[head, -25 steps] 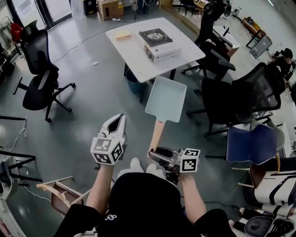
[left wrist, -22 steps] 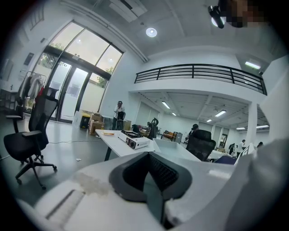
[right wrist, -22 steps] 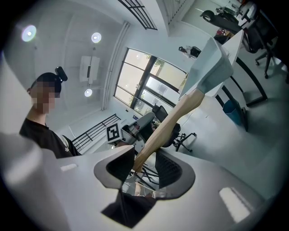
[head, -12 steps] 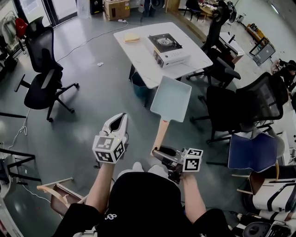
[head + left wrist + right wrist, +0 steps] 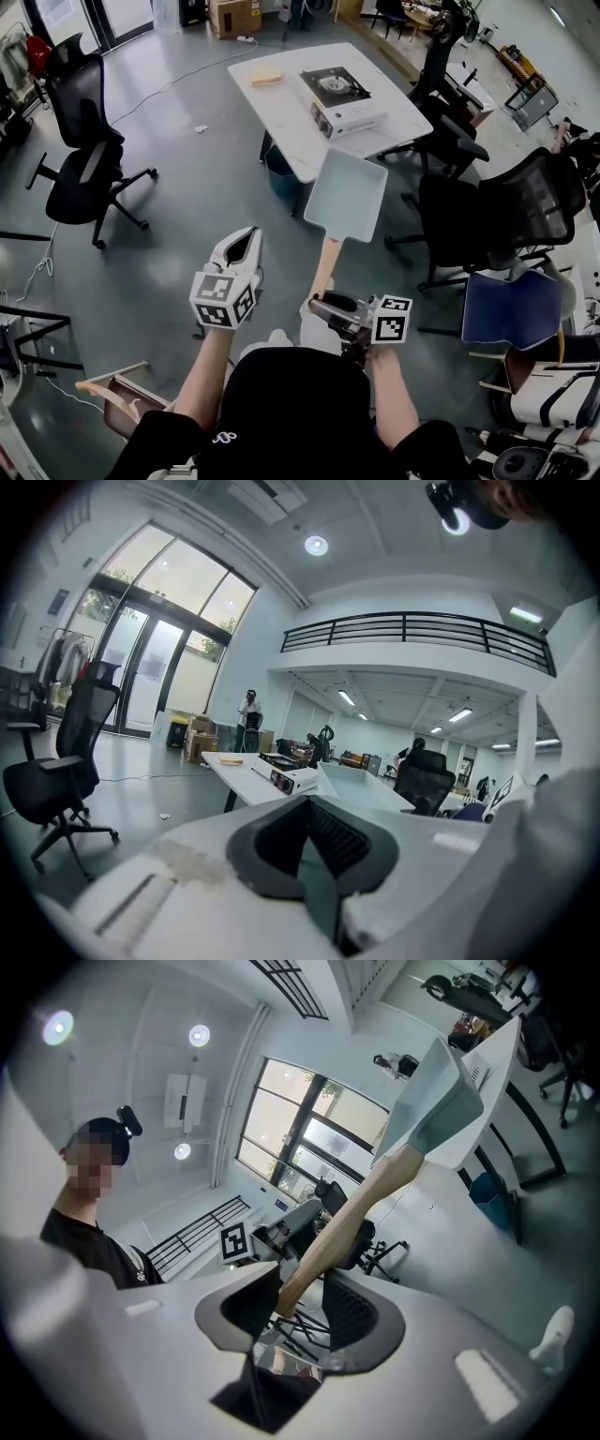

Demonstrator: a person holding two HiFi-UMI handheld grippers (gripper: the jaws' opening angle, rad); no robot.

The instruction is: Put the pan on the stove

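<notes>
A square pale blue-grey pan (image 5: 347, 195) with a wooden handle (image 5: 323, 267) hangs in the air, short of the white table (image 5: 281, 112). My right gripper (image 5: 323, 307) is shut on the handle's end; in the right gripper view the handle (image 5: 356, 1213) runs up from between the pads (image 5: 345, 1309) to the pan (image 5: 450, 1101). A portable gas stove (image 5: 339, 97) stands on the table, also seen in the left gripper view as the stove (image 5: 286, 776). My left gripper (image 5: 242, 246) hovers left of the pan, shut and holding nothing (image 5: 314, 841).
A yellow block (image 5: 266, 75) lies on the table's far left part. A blue bin (image 5: 279, 176) stands under the table. Black office chairs (image 5: 80, 150) (image 5: 487, 211) flank the way, with a blue chair (image 5: 511, 305) at the right. Cardboard boxes (image 5: 234, 14) stand at the back.
The table and stove have shifted right in the head view as the view turned a little. Both grippers keep the same pose, and the pan stays in the right gripper.
</notes>
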